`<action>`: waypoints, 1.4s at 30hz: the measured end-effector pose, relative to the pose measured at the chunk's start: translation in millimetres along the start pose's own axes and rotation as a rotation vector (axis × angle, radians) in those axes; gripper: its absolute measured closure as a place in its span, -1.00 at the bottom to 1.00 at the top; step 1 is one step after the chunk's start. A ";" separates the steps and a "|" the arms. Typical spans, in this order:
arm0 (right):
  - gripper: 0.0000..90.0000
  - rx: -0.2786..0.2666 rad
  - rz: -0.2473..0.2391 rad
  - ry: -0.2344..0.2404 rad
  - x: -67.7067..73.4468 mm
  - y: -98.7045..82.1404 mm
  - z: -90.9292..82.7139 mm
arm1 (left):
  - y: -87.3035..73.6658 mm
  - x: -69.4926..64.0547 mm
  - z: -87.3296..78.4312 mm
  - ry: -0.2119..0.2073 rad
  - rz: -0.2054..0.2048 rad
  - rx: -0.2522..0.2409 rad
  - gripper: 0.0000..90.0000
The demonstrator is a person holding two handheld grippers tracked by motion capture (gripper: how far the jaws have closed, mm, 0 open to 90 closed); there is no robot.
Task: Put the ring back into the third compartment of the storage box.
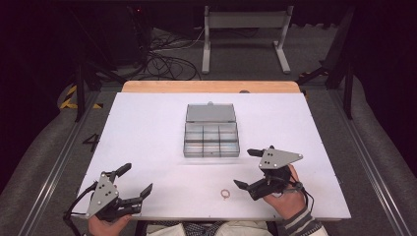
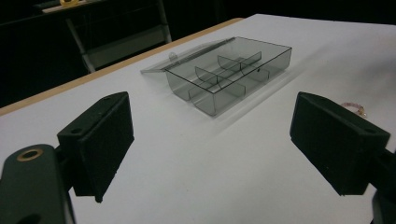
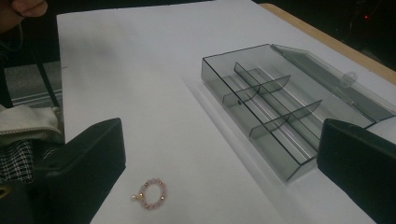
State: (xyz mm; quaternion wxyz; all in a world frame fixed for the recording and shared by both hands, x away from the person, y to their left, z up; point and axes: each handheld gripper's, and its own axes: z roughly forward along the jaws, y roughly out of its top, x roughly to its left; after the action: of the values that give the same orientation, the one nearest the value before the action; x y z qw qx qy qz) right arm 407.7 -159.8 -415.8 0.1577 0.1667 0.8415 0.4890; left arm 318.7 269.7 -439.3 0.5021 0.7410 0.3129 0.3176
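Observation:
A smoky clear plastic organiser box lies open in the middle of the white table, its lid folded back and its compartments bare. A small pink bead ring lies on the table near the front edge. My left gripper is open at the front left, apart from both. My right gripper is open at the front right, just right of the ring, with nothing between its jaws.
A wooden strip borders the table's far edge. Beyond it stand a grey metal frame and tangled cables on the floor. A person's checked clothing shows at the table's near edge.

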 end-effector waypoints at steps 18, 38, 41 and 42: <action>-0.83 0.011 0.020 0.051 3.6 8.0 9.2 | 0.0 -0.1 0.4 -0.005 0.002 0.005 -0.69; -0.22 0.204 0.111 0.100 2.4 13.0 31.0 | 0.2 0.0 -0.3 -0.005 0.003 0.006 -0.69; -0.18 0.233 0.108 0.101 2.7 12.7 34.4 | 0.2 -0.1 0.0 -0.005 0.002 0.006 -0.69; -0.14 0.257 0.109 0.104 3.3 12.1 37.3 | 0.2 -0.1 0.0 -0.005 0.002 0.006 -0.69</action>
State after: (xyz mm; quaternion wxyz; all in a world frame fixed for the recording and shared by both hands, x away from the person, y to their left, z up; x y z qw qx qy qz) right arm 422.3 -124.0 -423.2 0.0643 0.2055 0.8939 0.3932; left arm 318.8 269.6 -439.1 0.5003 0.7436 0.3120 0.3152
